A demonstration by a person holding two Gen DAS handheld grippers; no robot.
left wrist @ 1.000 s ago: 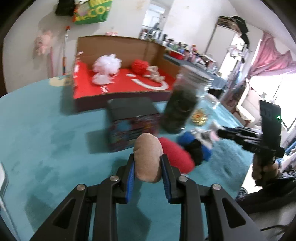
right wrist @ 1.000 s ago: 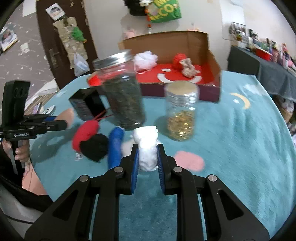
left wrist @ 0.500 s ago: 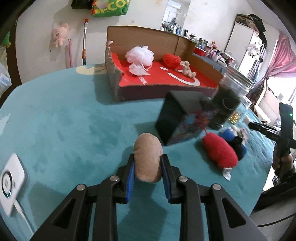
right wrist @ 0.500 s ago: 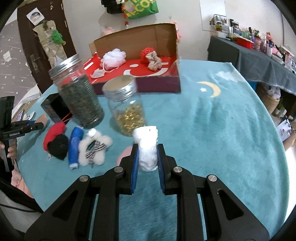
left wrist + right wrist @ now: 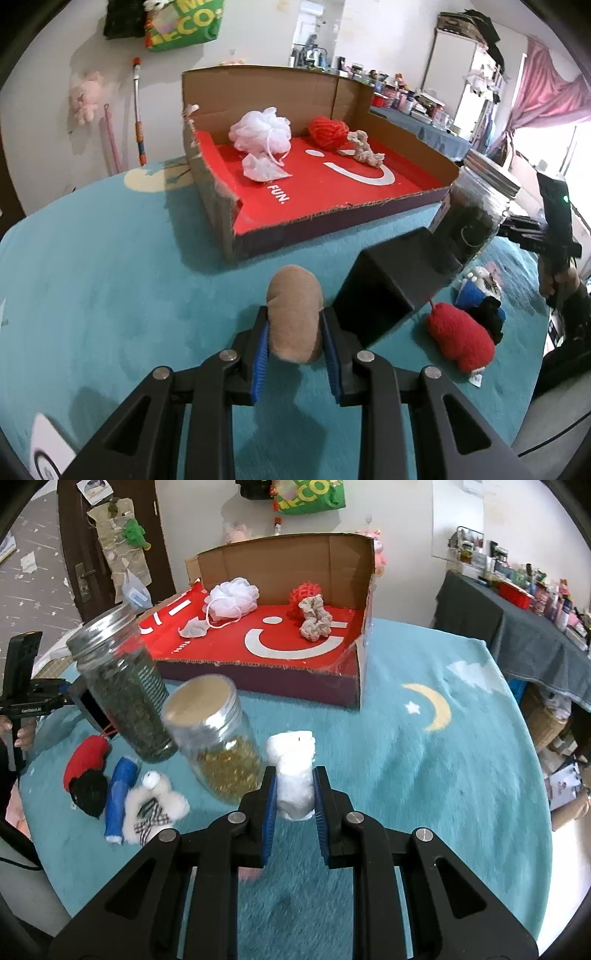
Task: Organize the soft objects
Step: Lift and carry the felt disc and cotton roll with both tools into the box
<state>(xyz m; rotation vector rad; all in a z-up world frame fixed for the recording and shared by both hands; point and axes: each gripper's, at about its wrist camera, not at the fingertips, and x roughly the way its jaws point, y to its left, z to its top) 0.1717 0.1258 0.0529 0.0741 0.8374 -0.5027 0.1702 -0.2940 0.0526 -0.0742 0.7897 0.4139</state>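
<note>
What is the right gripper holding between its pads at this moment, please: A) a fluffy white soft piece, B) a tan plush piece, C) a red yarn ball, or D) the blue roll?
A: in the right wrist view the right gripper is shut on the fluffy white soft piece, pressed between its blue pads.

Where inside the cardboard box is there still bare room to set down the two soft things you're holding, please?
The cardboard box is bare along its front strip and right corner, near the white smile print. Crowded at the back: white mesh puff, red ball, beige scrunchie.
</note>
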